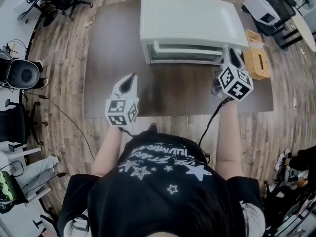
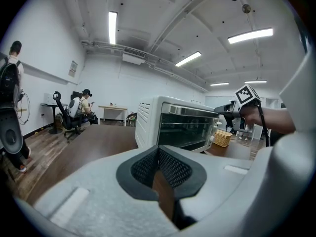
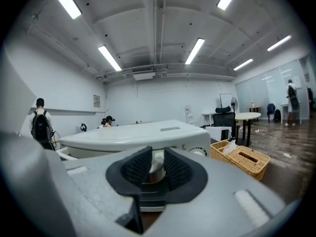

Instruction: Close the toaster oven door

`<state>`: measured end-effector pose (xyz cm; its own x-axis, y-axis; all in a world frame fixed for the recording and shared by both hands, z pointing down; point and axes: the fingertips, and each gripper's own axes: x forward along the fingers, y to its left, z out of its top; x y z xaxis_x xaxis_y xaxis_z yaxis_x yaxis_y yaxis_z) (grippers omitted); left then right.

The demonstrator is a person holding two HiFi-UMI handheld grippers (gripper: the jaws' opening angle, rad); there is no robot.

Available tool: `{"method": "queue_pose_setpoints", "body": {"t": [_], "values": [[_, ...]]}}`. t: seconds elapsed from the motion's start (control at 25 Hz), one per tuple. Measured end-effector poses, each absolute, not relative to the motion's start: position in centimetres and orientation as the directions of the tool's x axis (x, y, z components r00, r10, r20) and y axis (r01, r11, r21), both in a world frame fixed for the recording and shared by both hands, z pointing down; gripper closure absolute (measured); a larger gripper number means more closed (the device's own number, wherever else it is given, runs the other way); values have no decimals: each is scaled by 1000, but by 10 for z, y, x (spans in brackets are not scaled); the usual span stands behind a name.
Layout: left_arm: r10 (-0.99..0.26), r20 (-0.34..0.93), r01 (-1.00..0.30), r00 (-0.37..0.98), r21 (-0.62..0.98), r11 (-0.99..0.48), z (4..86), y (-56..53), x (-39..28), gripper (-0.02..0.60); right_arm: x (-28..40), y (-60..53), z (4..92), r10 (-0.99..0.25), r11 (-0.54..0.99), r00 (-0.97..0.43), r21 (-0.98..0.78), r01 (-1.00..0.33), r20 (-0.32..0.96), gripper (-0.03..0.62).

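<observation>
Far left, head view: office chairs (image 1: pixel 19 74) on the wood floor, well clear of the table (image 1: pixel 163 90).

Left gripper (image 1: pixel 129 79): hovers above the bare brown tabletop, in front of the toaster oven (image 1: pixel 190 21) and apart from it; marker cube (image 1: pixel 121 111) toward the person. In its own view the left gripper (image 2: pixel 158 151) has its pads together at the tips, with nothing between them; only tabletop shows through the slit below.

Toaster oven: white, at the far middle of the table, front facing the person. In the left gripper view the oven (image 2: pixel 148 122) shows its glass door (image 2: pixel 190 130) standing upright against the front, handle (image 2: pixel 190 111) along the top edge; door looks shut or very nearly so; whether a gap remains cannot be told.

Right gripper (image 1: pixel 228 51): tip at the oven's upper front right corner, touching the front. In its own view the right gripper (image 3: pixel 157 154) has its jaws part-way in, pads pressing on a white piece (image 3: pixel 157 163) at the oven front, apparently the right end of the handle; oven top (image 3: pixel 133 132) runs off to the left behind it.

Right of the oven: wicker basket (image 1: pixel 257 60) just beside it on the table; also seen at (image 3: pixel 242 158).
</observation>
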<state>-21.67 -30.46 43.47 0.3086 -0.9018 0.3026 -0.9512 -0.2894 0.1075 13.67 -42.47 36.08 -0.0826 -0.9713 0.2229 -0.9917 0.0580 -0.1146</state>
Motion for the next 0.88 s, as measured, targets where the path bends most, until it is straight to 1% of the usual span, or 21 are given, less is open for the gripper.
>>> {"method": "queue_pose_setpoints", "body": {"t": [0.16,0.56,0.72,0.88], "values": [[-910,291,-956,295,90,-280,426,-294,-209,571,135,-419,356,-974,81,-88,-43,-996,210,511],[-939,232,-968,253,50,-248,395,-241,-172,572,156,-358,342,-966,179,-184,-44,-983,181,513],[-947,225,-973,230,44,-225,390,-203,-154,572,167,-318,341,-956,228,-232,-43,-973,180,539],[-952,229,-980,201,44,-196,389,-160,-134,572,179,-280,346,-942,274,-277,-42,-961,191,588]]}}
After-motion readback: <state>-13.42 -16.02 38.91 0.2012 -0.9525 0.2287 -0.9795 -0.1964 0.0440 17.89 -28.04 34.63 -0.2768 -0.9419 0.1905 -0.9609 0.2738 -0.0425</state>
